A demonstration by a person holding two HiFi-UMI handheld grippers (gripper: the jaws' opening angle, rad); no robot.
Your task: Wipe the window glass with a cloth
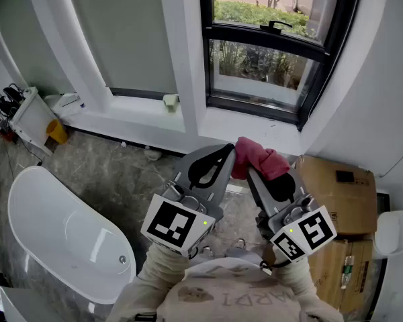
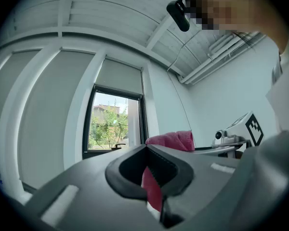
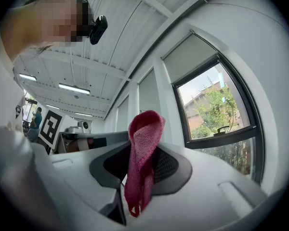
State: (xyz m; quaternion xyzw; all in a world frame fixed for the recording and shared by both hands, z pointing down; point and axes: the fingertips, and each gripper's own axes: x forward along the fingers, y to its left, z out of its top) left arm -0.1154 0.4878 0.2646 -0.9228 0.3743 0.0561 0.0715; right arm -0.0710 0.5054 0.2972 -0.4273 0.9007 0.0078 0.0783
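Window [image 1: 255, 62] ahead; cloth [image 1: 260, 161] pinched in fingers [image 1: 203, 168] of left gripper [image 1: 228, 150], right gripper [image 1: 252, 173].

White bathtub [image 1: 54, 228] and cardboard box [image 1: 336, 198], well apart

The scene is taken from head height, steeply downward and close over the left gripper [image 1: 223, 154] and right gripper [image 1: 255, 174], with the window [image 1: 262, 59] at the top edge and a bathtub [image 1: 60, 233] at lower left. Each gripper view is taken along its own jaws, very near them, and is tilted up toward the ceiling [image 2: 111, 18]. The window and the pink cloth [image 1: 258, 158] are shared by all three views (the other gripper's marker cube [image 2: 253, 128] is also caught in each gripper view).
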